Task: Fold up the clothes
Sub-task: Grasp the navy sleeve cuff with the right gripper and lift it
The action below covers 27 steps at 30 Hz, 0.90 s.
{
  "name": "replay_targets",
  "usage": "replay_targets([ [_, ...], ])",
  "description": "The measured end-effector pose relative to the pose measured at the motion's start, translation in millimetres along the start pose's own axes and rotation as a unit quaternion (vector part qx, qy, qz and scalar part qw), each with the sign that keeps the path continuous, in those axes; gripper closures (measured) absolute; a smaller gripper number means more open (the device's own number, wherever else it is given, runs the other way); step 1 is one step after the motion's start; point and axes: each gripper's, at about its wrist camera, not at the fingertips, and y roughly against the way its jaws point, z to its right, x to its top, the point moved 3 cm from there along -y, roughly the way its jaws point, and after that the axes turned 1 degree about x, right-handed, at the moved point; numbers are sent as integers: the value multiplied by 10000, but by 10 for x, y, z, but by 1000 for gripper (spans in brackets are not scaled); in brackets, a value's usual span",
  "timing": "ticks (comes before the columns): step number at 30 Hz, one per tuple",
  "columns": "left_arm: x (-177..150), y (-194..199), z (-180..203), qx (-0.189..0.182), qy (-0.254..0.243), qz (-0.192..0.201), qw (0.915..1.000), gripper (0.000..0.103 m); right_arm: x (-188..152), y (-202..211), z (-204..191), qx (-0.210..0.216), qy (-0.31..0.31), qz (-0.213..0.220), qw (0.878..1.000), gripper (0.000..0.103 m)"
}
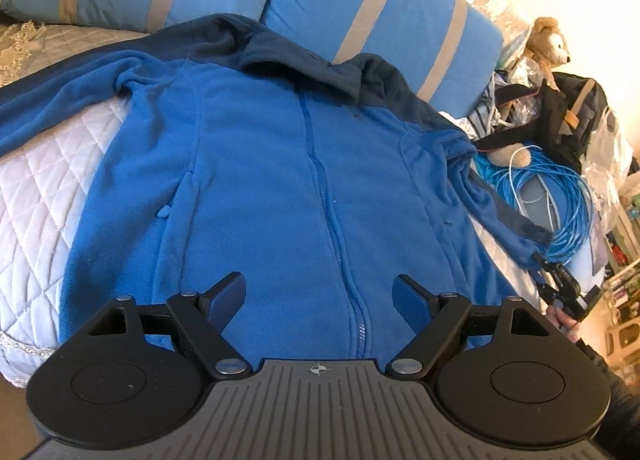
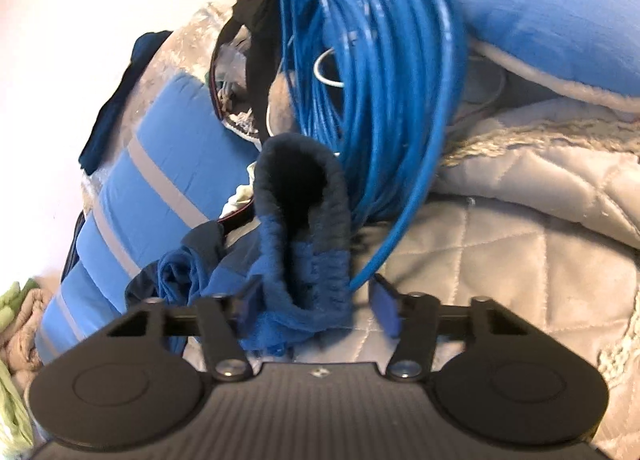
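A blue fleece jacket (image 1: 304, 164) with a dark navy collar lies front up and zipped on the quilted bed. Its left sleeve stretches off to the left. My left gripper (image 1: 320, 292) hangs open above the jacket's lower front, with the zipper running up between its fingers. The jacket's right sleeve trails to the bed's right edge. In the right wrist view its navy cuff (image 2: 304, 188) stands up between the fingers of my right gripper (image 2: 316, 286). The left pad touches the sleeve, and a gap shows at the right pad. The right gripper (image 1: 544, 266) also shows at that sleeve's end.
A coil of blue cable (image 2: 368, 60) lies just behind the cuff, one strand brushing it. Blue striped pillows (image 1: 360, 12) sit behind the collar. A teddy bear (image 1: 548, 40), a black bag (image 1: 576, 112) and plastic bags crowd the right. The white quilt (image 1: 40, 180) lies left.
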Motion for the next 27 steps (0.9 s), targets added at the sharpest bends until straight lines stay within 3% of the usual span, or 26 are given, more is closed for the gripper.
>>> replay_targets([
  [2, -13, -27, 6, 0, -9, -35, 10000, 23, 19, 11, 27, 34, -190, -101, 9998, 64],
  [12, -104, -106, -1, -22, -19, -239, 9997, 23, 80, 29, -164, -184, -713, -612, 9954, 74],
  [16, -114, -117, -31, -29, 46, -246, 9997, 23, 208, 107, -419, -158, -466, -533, 9974, 75],
  [27, -153, -102, -9, -194, 45, -267, 9994, 23, 515, 57, -1028, -619, 599, -274, 9959, 78],
])
